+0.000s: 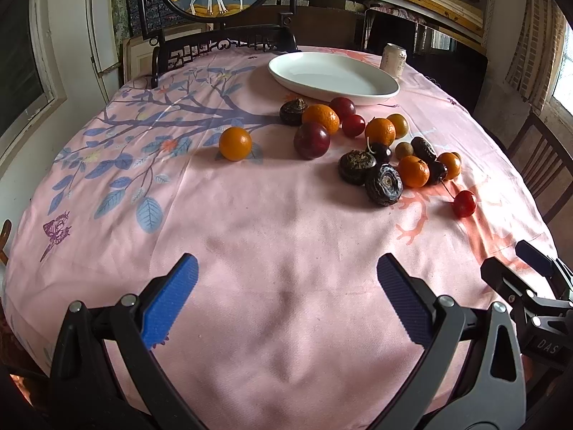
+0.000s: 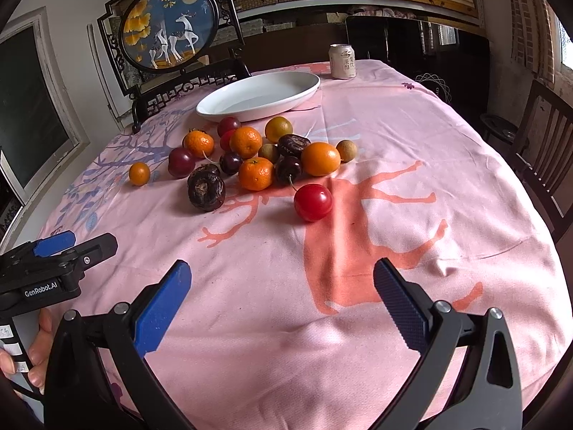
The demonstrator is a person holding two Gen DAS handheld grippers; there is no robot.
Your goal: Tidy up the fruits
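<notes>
Blue ribbed pads on left gripper and right gripper, both spread wide, holding nothing, low over near edge of pink printed tablecloth. Glossy red cherry lies ahead of right gripper. Fruit pile mid-table: smooth oranges, dark wrinkled pieces. White oval plate beyond, near far edge. Drink can farthest.

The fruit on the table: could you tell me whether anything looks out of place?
All the fruit lies loose on the tablecloth while the white plate sits bare. One orange and one red cherry lie apart from the main pile.
</notes>
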